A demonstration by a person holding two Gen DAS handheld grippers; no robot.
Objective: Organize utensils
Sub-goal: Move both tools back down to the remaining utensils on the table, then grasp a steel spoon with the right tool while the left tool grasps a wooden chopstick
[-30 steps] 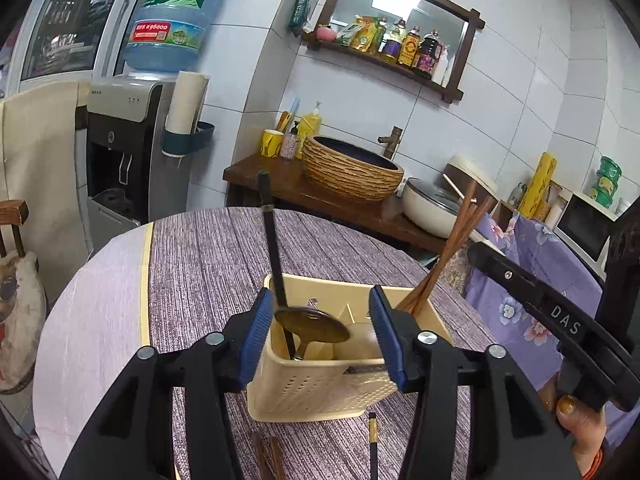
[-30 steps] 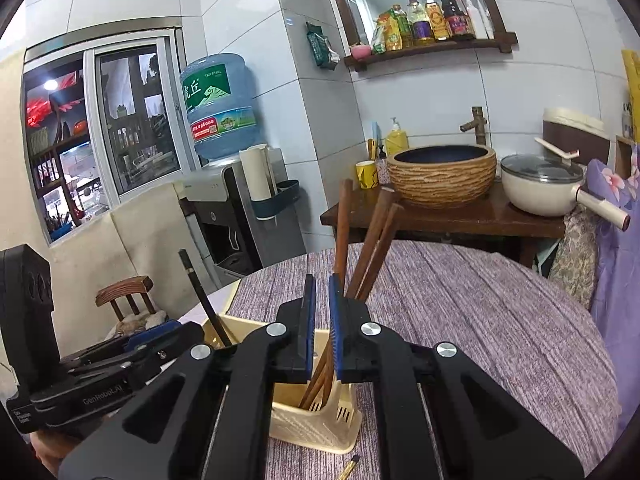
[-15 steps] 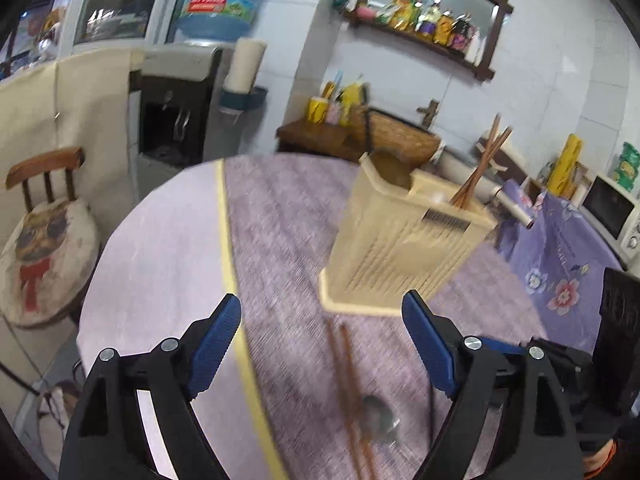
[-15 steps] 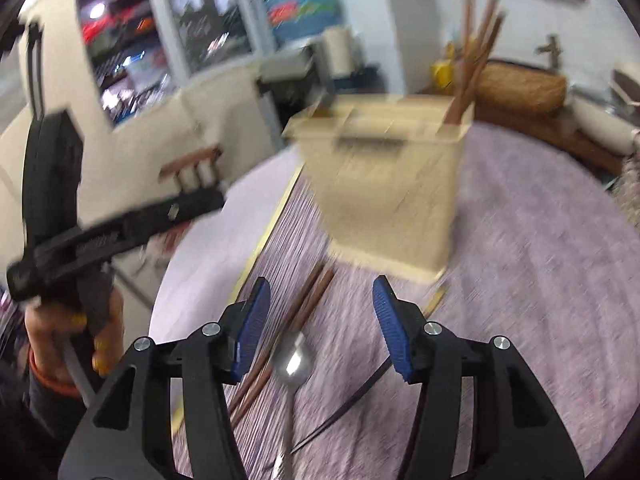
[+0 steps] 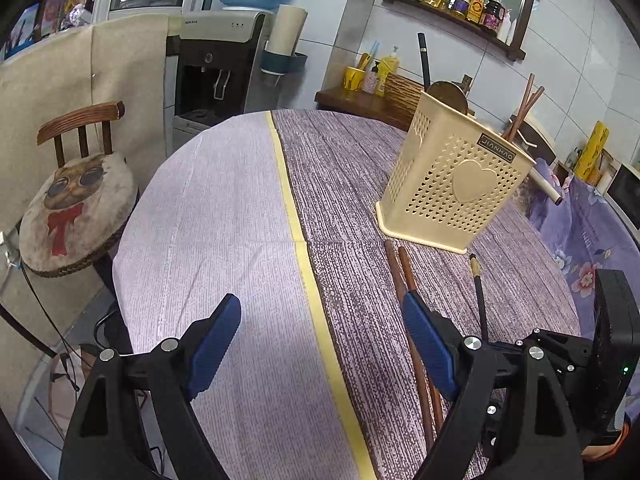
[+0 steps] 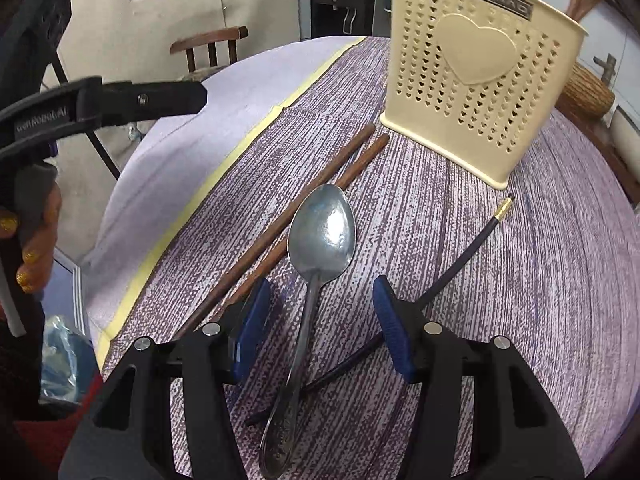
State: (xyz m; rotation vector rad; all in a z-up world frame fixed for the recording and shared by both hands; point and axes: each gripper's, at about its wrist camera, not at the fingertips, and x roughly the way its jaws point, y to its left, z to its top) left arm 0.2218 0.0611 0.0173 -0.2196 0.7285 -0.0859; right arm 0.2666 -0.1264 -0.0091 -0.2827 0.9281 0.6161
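A cream perforated utensil holder (image 5: 454, 182) (image 6: 476, 80) stands on the round table and holds brown chopsticks (image 5: 522, 106) and a dark-handled spoon (image 5: 424, 64). On the cloth before it lie two brown chopsticks (image 6: 288, 220) (image 5: 404, 276), a silver spoon (image 6: 316, 264) and a thin black chopstick with a gold tip (image 6: 448, 276) (image 5: 478, 292). My right gripper (image 6: 320, 332) is open, its fingers either side of the silver spoon's handle, just above it. My left gripper (image 5: 322, 344) is open and empty over the table's near left part.
The table (image 5: 224, 216) has a purple striped cloth with a yellow band. A wooden chair with a cushion (image 5: 76, 200) stands left of it. A water dispenser (image 5: 220, 68) and a counter with a woven basin (image 6: 588, 92) stand behind.
Both grippers pulled back from above the holder and dropped low over the table. The right gripper opened and now straddles the silver spoon. The left gripper opened wider.
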